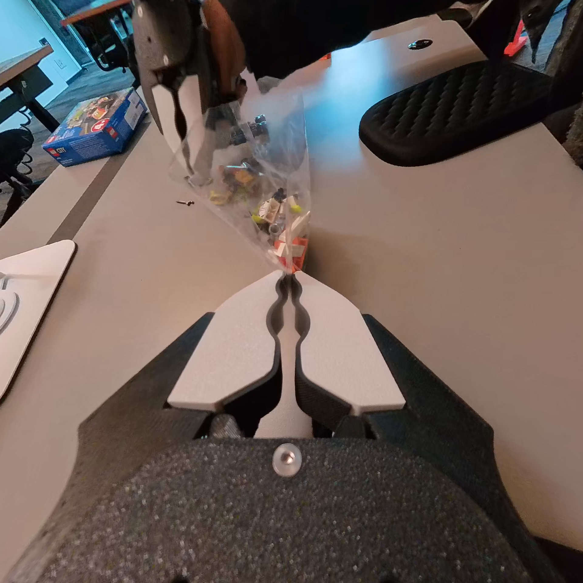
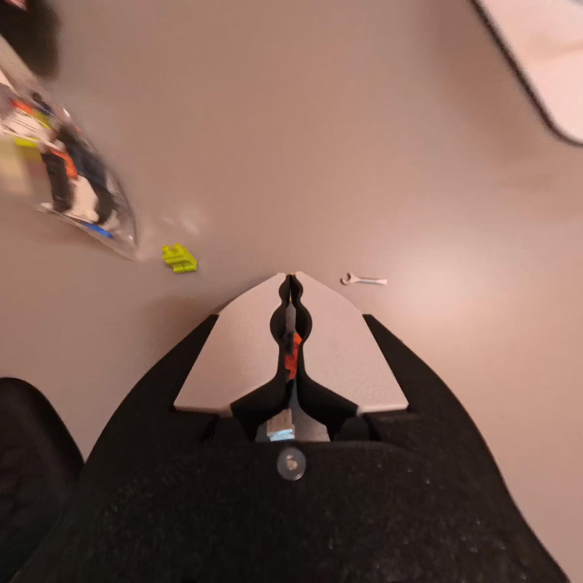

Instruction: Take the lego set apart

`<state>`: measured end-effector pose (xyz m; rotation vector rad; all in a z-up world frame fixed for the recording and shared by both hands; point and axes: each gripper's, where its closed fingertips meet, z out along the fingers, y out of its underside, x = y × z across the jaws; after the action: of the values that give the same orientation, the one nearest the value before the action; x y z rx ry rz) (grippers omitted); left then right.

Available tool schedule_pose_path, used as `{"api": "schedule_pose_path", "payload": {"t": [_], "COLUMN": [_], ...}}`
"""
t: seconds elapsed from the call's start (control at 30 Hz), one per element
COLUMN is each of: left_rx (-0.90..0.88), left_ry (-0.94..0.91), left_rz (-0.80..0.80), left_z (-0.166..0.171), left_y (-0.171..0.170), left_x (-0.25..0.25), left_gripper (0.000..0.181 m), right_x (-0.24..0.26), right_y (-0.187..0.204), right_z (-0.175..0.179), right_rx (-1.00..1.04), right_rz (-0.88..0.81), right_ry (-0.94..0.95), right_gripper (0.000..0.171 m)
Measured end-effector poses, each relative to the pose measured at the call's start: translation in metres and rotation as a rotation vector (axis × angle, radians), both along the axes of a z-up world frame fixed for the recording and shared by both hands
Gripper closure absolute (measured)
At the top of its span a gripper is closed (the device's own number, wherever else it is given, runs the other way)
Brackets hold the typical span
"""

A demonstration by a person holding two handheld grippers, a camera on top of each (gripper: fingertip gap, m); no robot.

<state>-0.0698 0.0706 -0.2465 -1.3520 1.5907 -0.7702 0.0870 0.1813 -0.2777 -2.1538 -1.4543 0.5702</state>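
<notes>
My left gripper (image 1: 288, 275) is shut on a corner of a clear plastic bag (image 1: 252, 164) that holds several loose lego pieces, and the film is pulled taut just above the grey table (image 1: 410, 284). My right gripper (image 2: 291, 275) is shut, with its pads together. A yellow speck shows at its tips, and orange and black bits show through the slot behind them. I cannot tell whether it pinches bag film. In the left wrist view its fingers (image 1: 164, 104) reach down at the bag's far edge. The bag (image 2: 79, 176) shows blurred at the left of the right wrist view.
A lime lego piece (image 2: 179, 258) and a small grey wrench piece (image 2: 362, 280) lie on the table. The blue lego box (image 1: 94, 129) sits at the far left, a black pad (image 1: 457, 113) at the far right, and a white board (image 1: 31, 284) at the left edge. The tips of one gripper are about 20 cm away from the tips of the other.
</notes>
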Motion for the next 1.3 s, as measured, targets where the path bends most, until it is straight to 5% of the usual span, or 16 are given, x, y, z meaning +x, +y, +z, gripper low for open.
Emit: {"api": "schedule_pose_path", "payload": {"t": [0.1, 0.17, 0.47, 0.97, 1.3], "left_rx": [0.0, 0.001, -0.007, -0.007, -0.002], "left_ry": [0.0, 0.0, -0.002, 0.001, 0.002], "left_rz": [0.001, 0.003, 0.028, 0.027, 0.028], "left_z": [0.0, 0.001, 0.002, 0.002, 0.003], "left_y": [0.0, 0.0, 0.007, 0.006, 0.006], "left_x": [0.0, -0.001, -0.005, -0.005, -0.006], "left_gripper": [0.18, 0.18, 0.18, 0.18, 0.18], "right_x": [0.004, 0.022, 0.091, 0.061, -0.011], "right_y": [0.009, 0.011, -0.045, -0.043, -0.03], "right_z": [0.029, 0.035, -0.011, -0.025, -0.025], "right_rx": [0.122, 0.162, 0.138, 0.071, 0.092], "right_rz": [-0.065, -0.116, -0.244, -0.21, -0.034], "right_ry": [0.072, 0.049, -0.057, 0.005, 0.002], "right_gripper": [0.171, 0.153, 0.107, 0.16, 0.161]}}
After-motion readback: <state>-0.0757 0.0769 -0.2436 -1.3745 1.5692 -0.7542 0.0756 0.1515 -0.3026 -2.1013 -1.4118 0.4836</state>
